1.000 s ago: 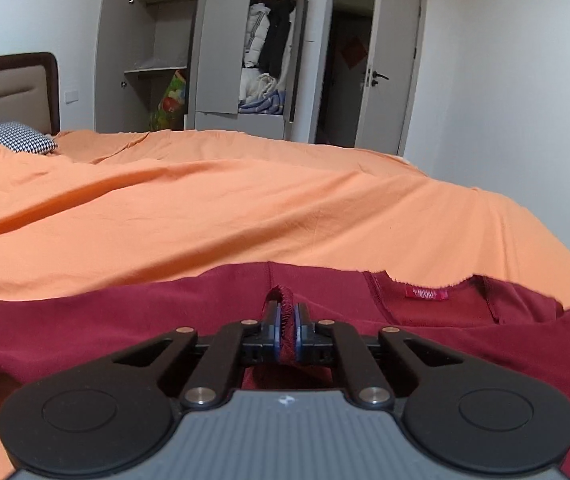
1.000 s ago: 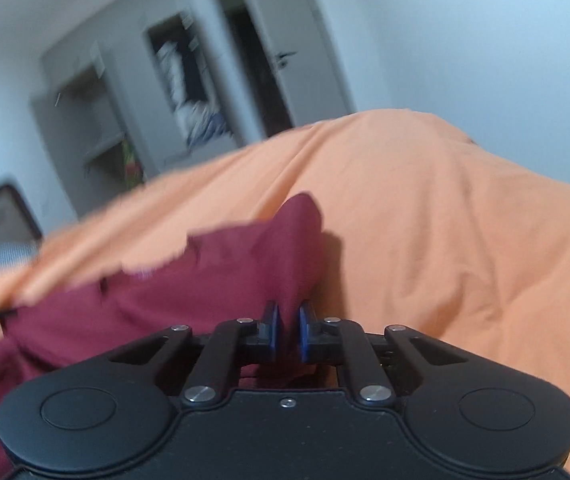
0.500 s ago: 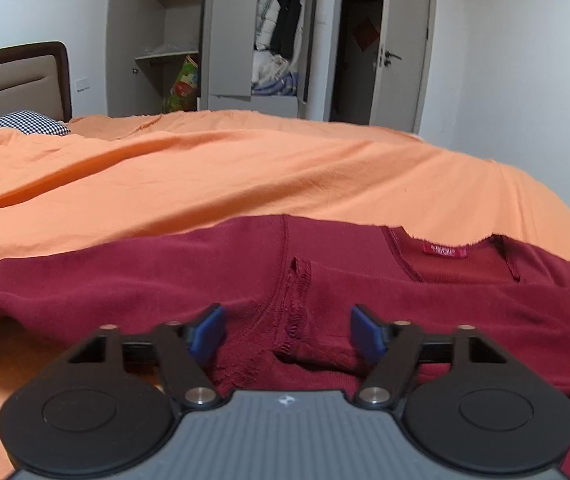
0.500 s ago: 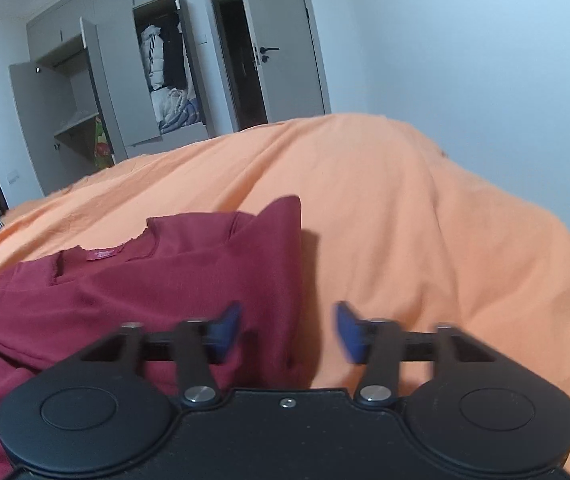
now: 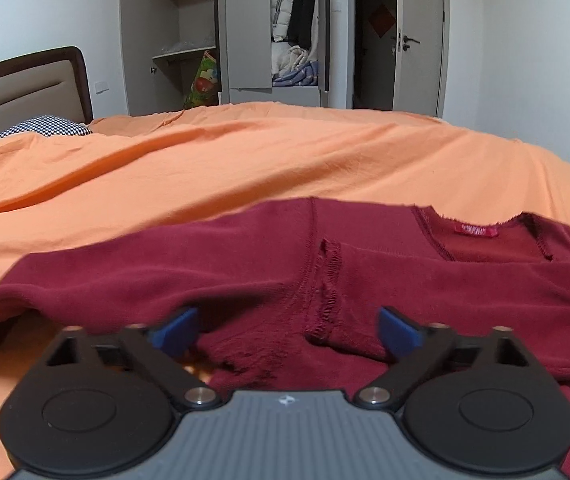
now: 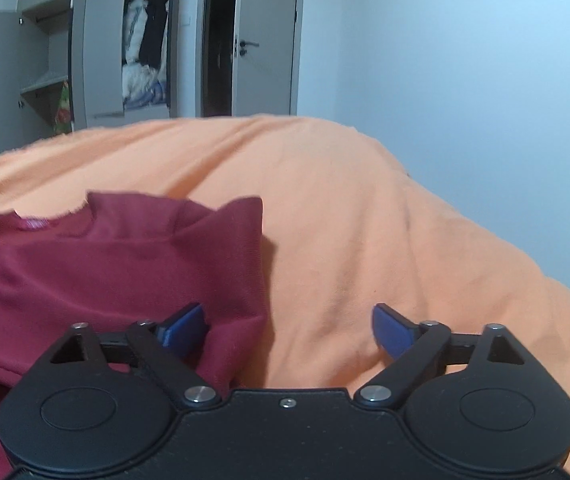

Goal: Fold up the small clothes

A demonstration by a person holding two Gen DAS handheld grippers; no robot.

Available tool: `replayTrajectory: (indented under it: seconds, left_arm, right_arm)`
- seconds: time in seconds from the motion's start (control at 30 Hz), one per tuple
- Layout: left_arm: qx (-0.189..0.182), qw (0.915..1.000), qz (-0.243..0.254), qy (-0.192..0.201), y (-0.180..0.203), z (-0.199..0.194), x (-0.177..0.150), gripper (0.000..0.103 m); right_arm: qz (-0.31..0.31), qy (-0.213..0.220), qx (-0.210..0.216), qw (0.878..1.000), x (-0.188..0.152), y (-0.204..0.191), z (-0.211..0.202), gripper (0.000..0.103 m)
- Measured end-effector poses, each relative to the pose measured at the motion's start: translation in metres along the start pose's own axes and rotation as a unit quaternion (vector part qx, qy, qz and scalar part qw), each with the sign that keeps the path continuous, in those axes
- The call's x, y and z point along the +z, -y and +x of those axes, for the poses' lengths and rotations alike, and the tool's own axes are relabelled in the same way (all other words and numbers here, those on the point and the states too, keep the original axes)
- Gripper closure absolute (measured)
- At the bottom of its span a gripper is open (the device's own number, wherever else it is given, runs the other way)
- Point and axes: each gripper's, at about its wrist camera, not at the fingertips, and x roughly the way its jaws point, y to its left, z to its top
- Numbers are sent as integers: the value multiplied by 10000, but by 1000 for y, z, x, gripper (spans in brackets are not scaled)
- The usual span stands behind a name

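One bed, covered by one orange sheet (image 5: 245,160); fills most of both views. The sheet's far edge runs below the wardrobe, its right edge drops off toward the white wall (image 6: 465,80). Wide bare orange area beyond and to the right of the garment, lightly wrinkled, nothing lying on it.

One wardrobe (image 5: 245,32) at the back, doors swung open, hanging and stacked clothes inside (count not readable). One room door (image 5: 419,36) beside it, ajar. One padded headboard (image 5: 25,84) far left, one checkered pillow (image 5: 45,126) at its foot.

One dark red top (image 5: 245,264), flat on the near part of the sheet, neckline with one red label (image 5: 479,231) facing away from the cameras. One sleeve is folded across the body, its frayed cuff (image 5: 327,292) lying mid-garment. In the right wrist view, the top's right edge (image 6: 259,260) stands slightly off the sheet and casts a shadow.

Two grippers. Left gripper (image 5: 285,330): blue pads spread wide, holding nothing; the cuff sits between them just ahead, cloth beneath. Right gripper (image 6: 287,330): also spread wide, empty; it straddles the garment's right edge, left pad over red cloth, right pad over bare sheet.
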Motion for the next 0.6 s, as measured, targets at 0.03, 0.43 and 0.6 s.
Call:
replayTrajectory:
  seconds: [0.03,0.43,0.6]
  left_arm:
    - [-7,10000,-19,56,-4,-7,0,0]
    - [152,9968,-780,-73,-94,-82,-16,0]
    - [637,9888,-1343,-120,-154,-92,-26,0]
  right_arm:
    - [42,65,38,10000,0,1,-7,1]
    - [-67,177,1072,9941,-18,-23,-107,1]
    - [-184,124,1651,9860,-38,-56,-144,1]
